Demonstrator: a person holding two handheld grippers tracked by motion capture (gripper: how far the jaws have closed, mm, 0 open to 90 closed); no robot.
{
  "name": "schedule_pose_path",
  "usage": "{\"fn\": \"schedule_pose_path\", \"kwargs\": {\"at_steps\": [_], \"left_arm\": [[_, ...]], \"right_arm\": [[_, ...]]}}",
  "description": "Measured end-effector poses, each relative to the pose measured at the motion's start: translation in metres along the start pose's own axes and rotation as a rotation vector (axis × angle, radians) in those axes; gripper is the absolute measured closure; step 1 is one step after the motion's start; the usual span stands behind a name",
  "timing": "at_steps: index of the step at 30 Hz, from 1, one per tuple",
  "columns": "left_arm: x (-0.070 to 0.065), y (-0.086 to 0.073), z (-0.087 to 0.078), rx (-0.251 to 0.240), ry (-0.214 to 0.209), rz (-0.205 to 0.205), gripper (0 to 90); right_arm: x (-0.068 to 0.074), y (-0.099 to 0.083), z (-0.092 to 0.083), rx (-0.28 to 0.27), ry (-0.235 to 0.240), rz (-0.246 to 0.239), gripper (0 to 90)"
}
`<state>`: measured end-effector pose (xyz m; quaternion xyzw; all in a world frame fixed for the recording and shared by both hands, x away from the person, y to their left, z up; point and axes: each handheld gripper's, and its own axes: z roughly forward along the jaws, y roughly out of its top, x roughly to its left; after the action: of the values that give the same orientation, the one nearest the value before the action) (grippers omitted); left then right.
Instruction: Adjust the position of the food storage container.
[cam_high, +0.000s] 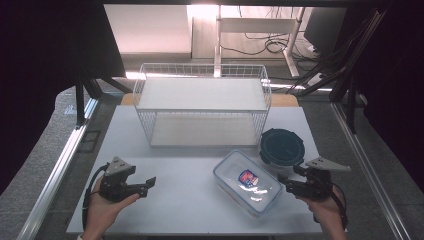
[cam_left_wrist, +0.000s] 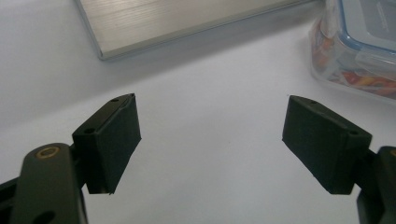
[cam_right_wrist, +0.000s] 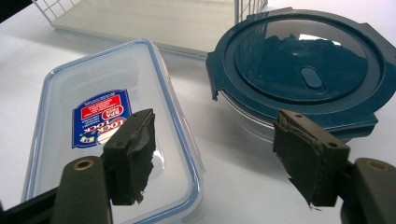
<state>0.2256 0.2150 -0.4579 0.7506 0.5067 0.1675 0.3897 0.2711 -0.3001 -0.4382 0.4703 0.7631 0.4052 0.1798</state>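
We see a white wire basket (cam_high: 202, 102) with a shelf standing at the far middle of the white table (cam_high: 175, 200). Just in front of the basket's right corner sits a round container with a dark blue lid (cam_high: 282, 146); beside it, nearer us, lies a clear rectangular Lock & Lock box (cam_high: 247, 182) with a blue-rimmed lid. Our left gripper (cam_high: 148, 185) hovers in front of the basket's left end, jaws apart and empty. Our right gripper (cam_high: 289, 182) sits just right of the box, jaws spread and empty.
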Motion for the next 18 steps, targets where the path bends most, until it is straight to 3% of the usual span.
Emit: {"fn": "schedule_pose_path", "kwargs": {"at_steps": [6,14,18], "left_arm": [[0.004,0.001,-0.002,0.004,-0.009,0.002,18.9],[0.003,-0.004,-0.001,0.027,-0.021,0.006,18.7],[0.001,-0.004,-0.003,0.027,-0.024,0.007,18.6]], "right_arm": [[0.002,0.016,0.005,0.016,0.018,-0.007,34.8],[0.015,0.045,0.022,0.104,0.034,-0.053,47.5],[0.021,0.062,0.038,0.171,0.056,-0.069,58.7]]}}
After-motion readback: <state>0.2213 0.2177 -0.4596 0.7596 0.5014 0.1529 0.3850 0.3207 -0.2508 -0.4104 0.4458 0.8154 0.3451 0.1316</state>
